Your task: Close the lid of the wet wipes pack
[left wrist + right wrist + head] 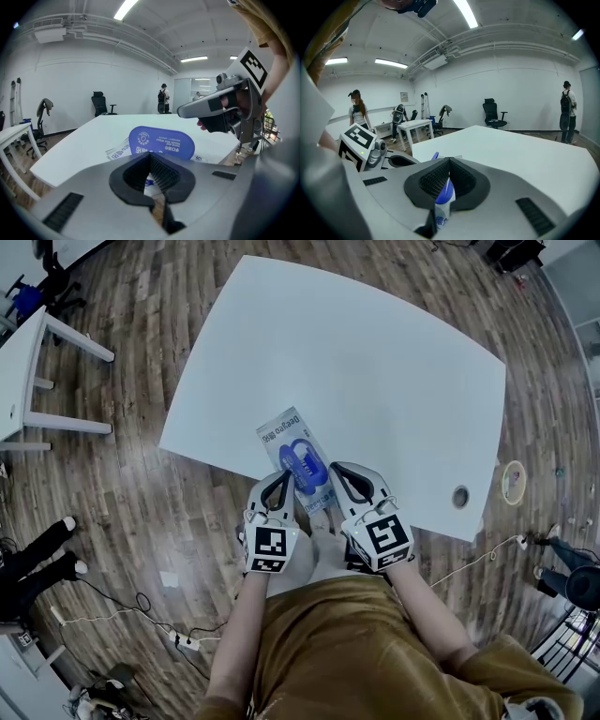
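Observation:
The wet wipes pack [284, 435] lies near the front edge of the white table [375, 362]. Its blue oval lid [306, 462] stands raised, facing the left gripper view [161, 140] and edge-on in the right gripper view [443, 197]. My left gripper [285, 475] is shut and sits just left of the pack's near end, its tips [150, 155] low in front of the lid. My right gripper [336, 468] is shut too, close beside the lid's right edge; its tips [449, 160] meet with the lid showing behind them. It also shows in the left gripper view [187, 111].
A round cable hole [460, 496] is in the table's front right corner. A white desk [19, 371] stands at the far left, with someone's shoes [66, 563] and cables on the wood floor. Office chairs [493, 112] and standing people [567, 110] are far off.

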`<act>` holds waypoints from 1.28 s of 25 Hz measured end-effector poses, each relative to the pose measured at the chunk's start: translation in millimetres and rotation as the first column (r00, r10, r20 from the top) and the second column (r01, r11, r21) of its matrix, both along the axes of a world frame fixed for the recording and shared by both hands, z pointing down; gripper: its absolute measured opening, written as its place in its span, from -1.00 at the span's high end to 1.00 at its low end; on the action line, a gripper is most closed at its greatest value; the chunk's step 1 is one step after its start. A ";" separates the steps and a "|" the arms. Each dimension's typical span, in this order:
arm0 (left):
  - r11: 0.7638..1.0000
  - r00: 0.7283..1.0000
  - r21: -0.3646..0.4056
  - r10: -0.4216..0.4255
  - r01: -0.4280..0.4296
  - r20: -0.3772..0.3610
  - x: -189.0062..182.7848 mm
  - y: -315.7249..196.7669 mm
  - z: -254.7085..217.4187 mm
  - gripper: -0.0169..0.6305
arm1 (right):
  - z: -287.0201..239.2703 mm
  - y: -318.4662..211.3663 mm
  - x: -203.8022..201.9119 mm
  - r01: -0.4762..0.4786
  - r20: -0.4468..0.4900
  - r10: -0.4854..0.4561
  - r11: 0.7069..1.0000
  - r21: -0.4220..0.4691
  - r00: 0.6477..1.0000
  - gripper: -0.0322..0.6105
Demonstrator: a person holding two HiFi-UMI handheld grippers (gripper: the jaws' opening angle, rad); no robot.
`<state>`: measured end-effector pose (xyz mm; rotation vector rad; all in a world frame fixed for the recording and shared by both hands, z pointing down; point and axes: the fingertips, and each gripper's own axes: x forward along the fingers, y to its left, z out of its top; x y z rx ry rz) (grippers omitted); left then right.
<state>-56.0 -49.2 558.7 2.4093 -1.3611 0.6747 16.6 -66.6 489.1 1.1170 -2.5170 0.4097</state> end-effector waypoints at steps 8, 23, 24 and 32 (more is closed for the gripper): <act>1.000 1.000 -0.013 0.007 -0.007 -0.009 2.4 0.1 2.7 0.96 | 1.4 2.2 -10.8 0.035 0.021 -0.035 0.999 0.003 0.999 0.88; 0.999 1.000 -0.031 0.021 -0.022 -0.021 4.8 0.2 4.5 0.96 | 2.5 14.8 -25.2 0.111 0.029 -0.112 0.994 0.003 0.993 0.88; 0.999 1.000 -0.032 0.022 -0.023 -0.022 5.3 0.2 5.3 0.96 | 4.3 15.6 -25.3 0.115 0.027 -0.115 0.993 0.001 0.993 0.88; 0.998 0.999 -0.052 0.036 -0.037 -0.017 8.6 -1.0 10.2 0.96 | 28.6 18.9 -23.0 0.116 -0.006 -0.116 0.992 -0.047 0.993 0.88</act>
